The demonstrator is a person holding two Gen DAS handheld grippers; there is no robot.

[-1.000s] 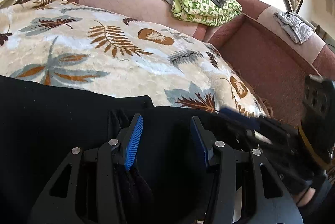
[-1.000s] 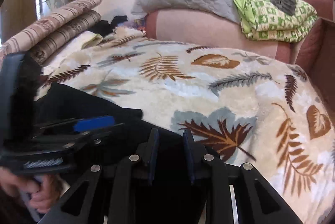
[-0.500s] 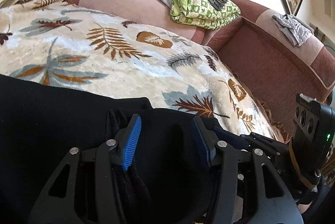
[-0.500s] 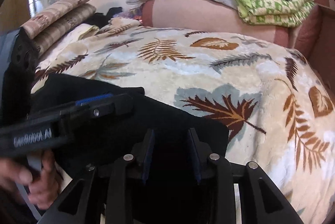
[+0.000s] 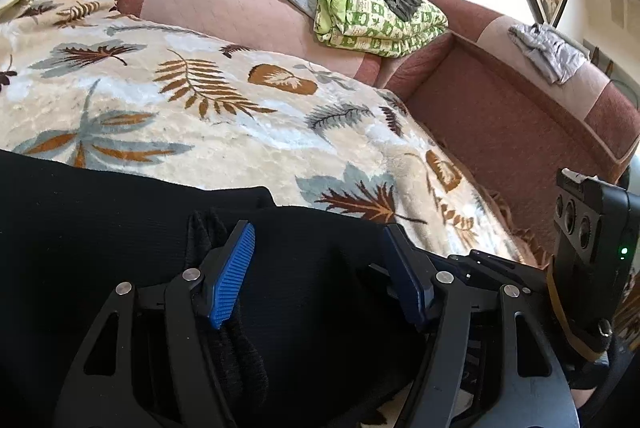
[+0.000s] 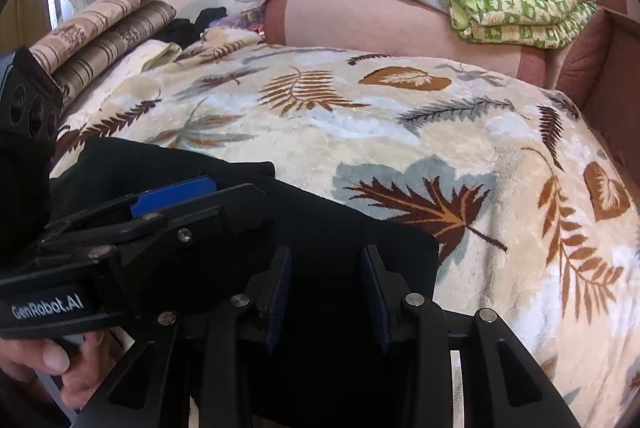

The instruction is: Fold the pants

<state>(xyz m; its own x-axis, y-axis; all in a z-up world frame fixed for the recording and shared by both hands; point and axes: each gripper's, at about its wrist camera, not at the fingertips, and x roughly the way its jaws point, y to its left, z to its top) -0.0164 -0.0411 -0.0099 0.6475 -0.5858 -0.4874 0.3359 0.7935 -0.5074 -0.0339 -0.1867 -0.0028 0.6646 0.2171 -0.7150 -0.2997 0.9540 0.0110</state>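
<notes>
Left tool (image 5: 324, 272) and right tool (image 6: 326, 298), jaws apart, side by side.

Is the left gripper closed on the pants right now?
No, the left gripper is open, its blue pads wide apart over the black pants.

The pants (image 5: 120, 228) are matt black knit cloth with fine ribs. The blanket (image 6: 360, 132) is plush, slightly shiny fleece. The fingers (image 5: 232, 276) carry ridged blue rubber-like pads on matt black plastic with metal rivets.
</notes>
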